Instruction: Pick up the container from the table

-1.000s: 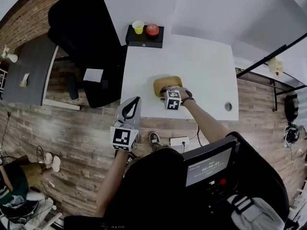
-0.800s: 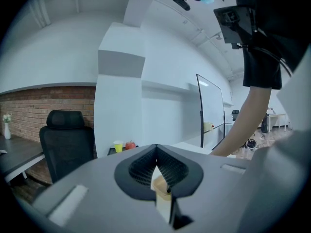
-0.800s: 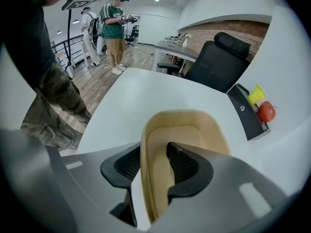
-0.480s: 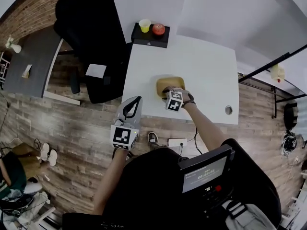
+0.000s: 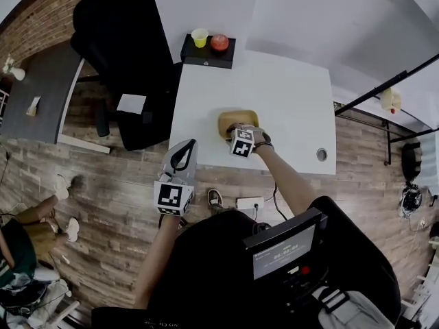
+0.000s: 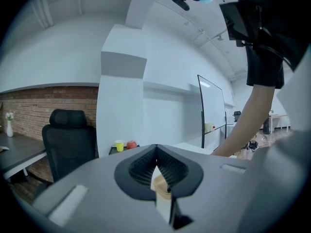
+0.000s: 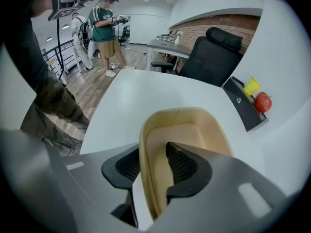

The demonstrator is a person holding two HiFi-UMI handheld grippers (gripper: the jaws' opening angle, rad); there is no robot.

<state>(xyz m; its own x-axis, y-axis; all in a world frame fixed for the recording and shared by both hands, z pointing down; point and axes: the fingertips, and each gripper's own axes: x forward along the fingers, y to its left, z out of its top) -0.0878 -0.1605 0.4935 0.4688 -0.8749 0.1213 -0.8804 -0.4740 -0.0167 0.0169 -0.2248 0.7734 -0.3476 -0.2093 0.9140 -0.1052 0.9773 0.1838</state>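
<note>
Found little shifted since the earlier frames: saw only the jaws of the right claw (image 7: 151,150) drawing closer together, at the same near end of the container (image 5: 238,118). Found the container itself unmoved, flat on the counter (image 5: 288,101), near the front edge and well apart from the black tray (image 5: 207,52) at the far edge. Found the left claw (image 6: 155,149) likewise unmoved, off the counter's front edge and over the floor (image 5: 123,204).

Read the right claw as released but straddling: spotted one jaw outside the container's near wall and the other inside the hollow, with the wall standing between them. Made out a strip of inner wall showing beside the inside jaw, so judged the grip not yet pressing. Took the steep downward tilt as deliberate, chosen to drop one jaw over the rim and pinch the thin wall rather than span the whole body.

Read the left claw as clenched on nothing, tips touching, pointed roughly level toward the counter. Judged it kept aside as a spare, out of the working claw's way.

Placed the task at the grasp step: container not lifted, squeeze unfinished. Expected a firm pinch to be needed before any lift, given the risk of the container tilting or slipping from a one-wall hold.
</note>
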